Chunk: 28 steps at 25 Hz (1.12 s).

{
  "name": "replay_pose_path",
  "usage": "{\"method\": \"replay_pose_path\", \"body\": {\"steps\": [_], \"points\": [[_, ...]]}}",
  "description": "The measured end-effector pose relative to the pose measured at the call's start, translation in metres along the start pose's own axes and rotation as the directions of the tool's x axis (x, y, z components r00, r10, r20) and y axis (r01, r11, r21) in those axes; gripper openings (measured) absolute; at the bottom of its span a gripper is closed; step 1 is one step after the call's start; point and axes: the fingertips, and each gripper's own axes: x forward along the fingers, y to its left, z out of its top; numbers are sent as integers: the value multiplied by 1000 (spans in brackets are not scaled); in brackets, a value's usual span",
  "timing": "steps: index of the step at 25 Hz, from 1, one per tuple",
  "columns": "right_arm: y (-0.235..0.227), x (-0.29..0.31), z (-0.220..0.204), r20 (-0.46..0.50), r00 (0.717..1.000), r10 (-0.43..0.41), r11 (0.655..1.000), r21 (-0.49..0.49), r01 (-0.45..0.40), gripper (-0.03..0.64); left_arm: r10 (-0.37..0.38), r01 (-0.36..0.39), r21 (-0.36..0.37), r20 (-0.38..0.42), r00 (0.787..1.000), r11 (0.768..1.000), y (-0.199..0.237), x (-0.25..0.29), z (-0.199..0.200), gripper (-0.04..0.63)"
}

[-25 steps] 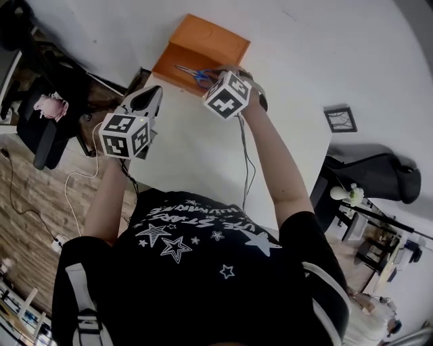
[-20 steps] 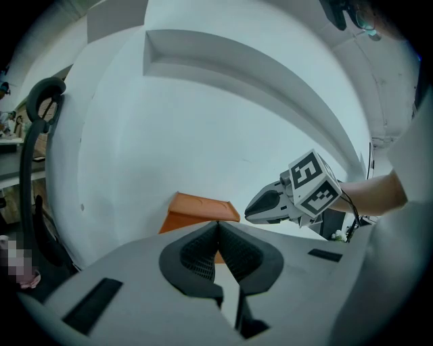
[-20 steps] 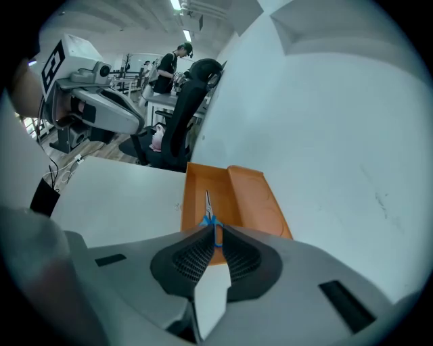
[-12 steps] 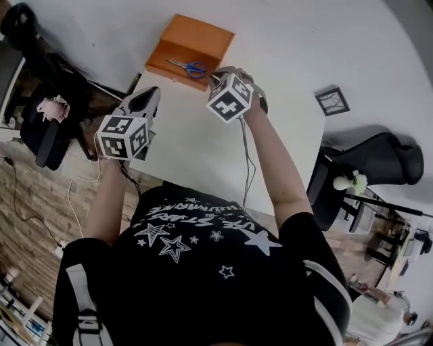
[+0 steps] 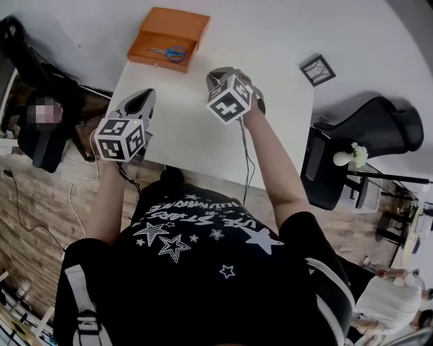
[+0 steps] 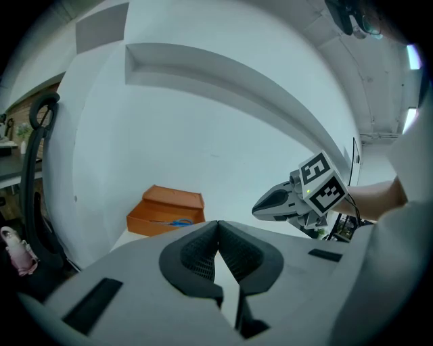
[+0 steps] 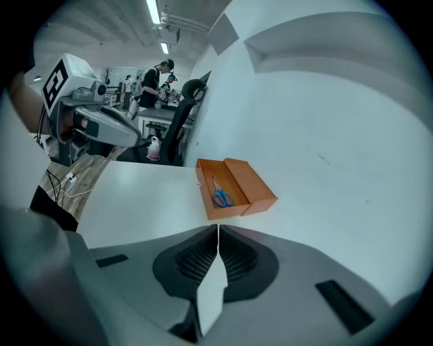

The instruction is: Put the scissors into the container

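Scissors (image 5: 169, 51) inside orange container (image 5: 179, 20) | well beyond 2 tools | left tool (image 6: 218, 226) closed, empty | right tool (image 7: 218, 230) closed, empty

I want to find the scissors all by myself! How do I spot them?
Find the big white table, then the open orange box at its far left corner. The scissors lie flat inside it, the only thing in there, with bright blue handles.
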Motion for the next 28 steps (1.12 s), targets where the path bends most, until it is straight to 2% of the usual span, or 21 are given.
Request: {"method": "replay_pose_path", "body": {"steps": [12,17,28], "points": [[23,-91,-71,34,996,-85,986,149,80,44,-71,71,36,-9,997,997,-100,-32,-27,15],[42,-122,-99,22,994,-106,973,207,99,44,-86,86,17,2,996,996,-126,-56,-39,15],[85,-180,-154,29,990,-137,930,347,118,44,-102,103,28,-18,995,994,-168,-97,-75,15]]}}
